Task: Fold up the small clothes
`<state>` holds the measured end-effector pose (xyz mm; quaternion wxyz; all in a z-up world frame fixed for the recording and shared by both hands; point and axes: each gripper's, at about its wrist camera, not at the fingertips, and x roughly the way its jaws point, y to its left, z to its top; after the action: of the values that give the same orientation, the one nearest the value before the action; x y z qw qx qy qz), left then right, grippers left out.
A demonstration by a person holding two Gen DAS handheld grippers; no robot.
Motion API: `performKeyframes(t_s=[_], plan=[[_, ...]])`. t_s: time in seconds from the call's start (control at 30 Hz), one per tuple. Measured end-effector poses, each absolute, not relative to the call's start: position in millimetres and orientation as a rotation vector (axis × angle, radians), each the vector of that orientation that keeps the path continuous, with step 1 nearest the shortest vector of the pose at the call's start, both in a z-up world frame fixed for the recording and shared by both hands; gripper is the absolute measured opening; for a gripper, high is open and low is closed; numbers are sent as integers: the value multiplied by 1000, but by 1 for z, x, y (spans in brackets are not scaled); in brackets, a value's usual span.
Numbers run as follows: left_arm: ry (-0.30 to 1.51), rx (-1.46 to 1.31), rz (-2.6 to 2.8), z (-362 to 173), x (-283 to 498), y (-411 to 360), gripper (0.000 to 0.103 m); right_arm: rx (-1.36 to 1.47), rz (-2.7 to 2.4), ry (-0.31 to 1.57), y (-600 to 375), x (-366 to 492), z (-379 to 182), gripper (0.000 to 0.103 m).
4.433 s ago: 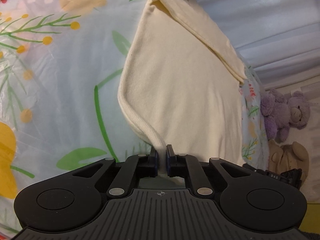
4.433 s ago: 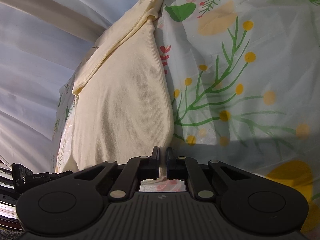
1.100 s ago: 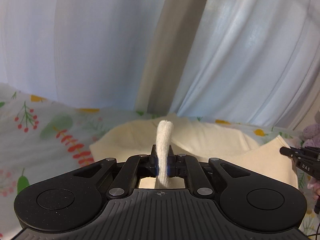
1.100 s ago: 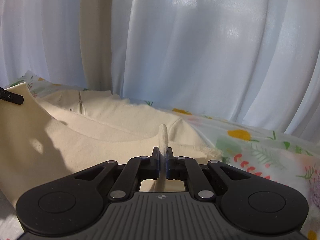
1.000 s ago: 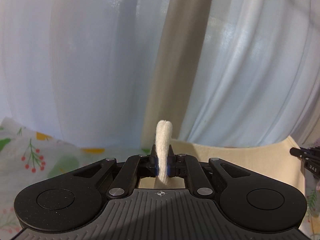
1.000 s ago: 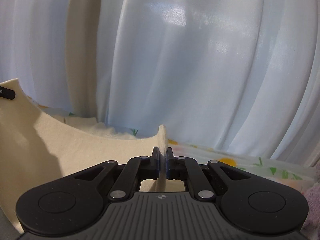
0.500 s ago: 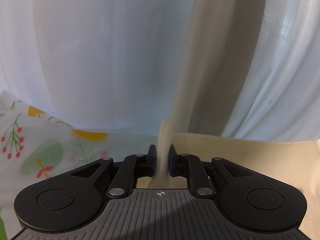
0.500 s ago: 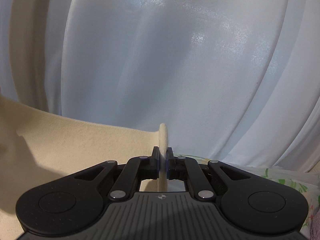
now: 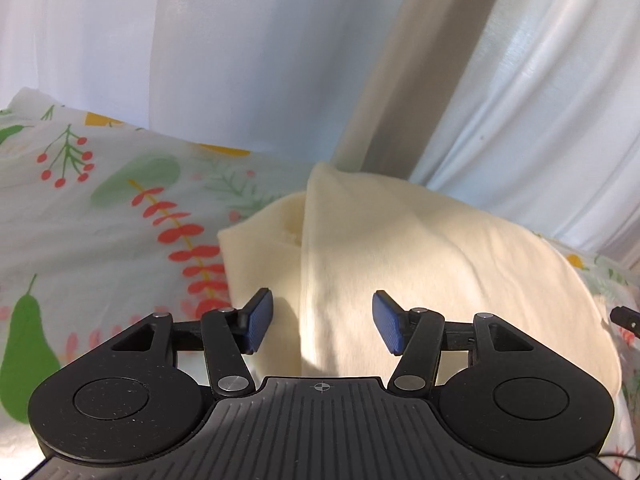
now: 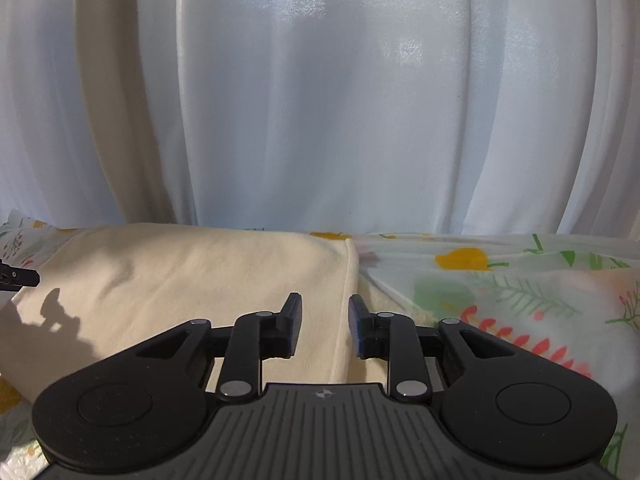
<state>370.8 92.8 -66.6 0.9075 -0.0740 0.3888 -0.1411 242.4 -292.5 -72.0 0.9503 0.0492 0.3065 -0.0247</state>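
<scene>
A cream garment (image 9: pixel 420 264) lies folded on the floral sheet (image 9: pixel 100 216), its upper layer laid over the lower one. My left gripper (image 9: pixel 322 322) is open just above its near left corner, a raised fold of cloth running between the blue pads (image 9: pixel 260 320) without being pinched. In the right wrist view the same garment (image 10: pixel 192 280) lies flat, its right edge running between the fingers of my right gripper (image 10: pixel 324 326), which is open and empty.
White curtains (image 10: pixel 320 100) with a beige strip (image 9: pixel 408 80) hang close behind the bed. The floral sheet (image 10: pixel 500 292) stretches to the right of the garment. The tip of the other gripper (image 10: pixel 16 276) shows at the left edge.
Both grippers carried the garment's edge up and forward over itself, lowered it and then opened, letting go of the cloth. The garment now lies folded.
</scene>
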Motion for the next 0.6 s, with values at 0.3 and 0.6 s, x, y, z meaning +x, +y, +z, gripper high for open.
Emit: performKeyframes(t_s=[0.3,0.6], plan=[[881,-244,-312,-86,341,108,63,150,-62,721,-294,194,-91,31],[896,-291,-250,-87,340,110,36,85,-52,719,-286,190,-96,7]])
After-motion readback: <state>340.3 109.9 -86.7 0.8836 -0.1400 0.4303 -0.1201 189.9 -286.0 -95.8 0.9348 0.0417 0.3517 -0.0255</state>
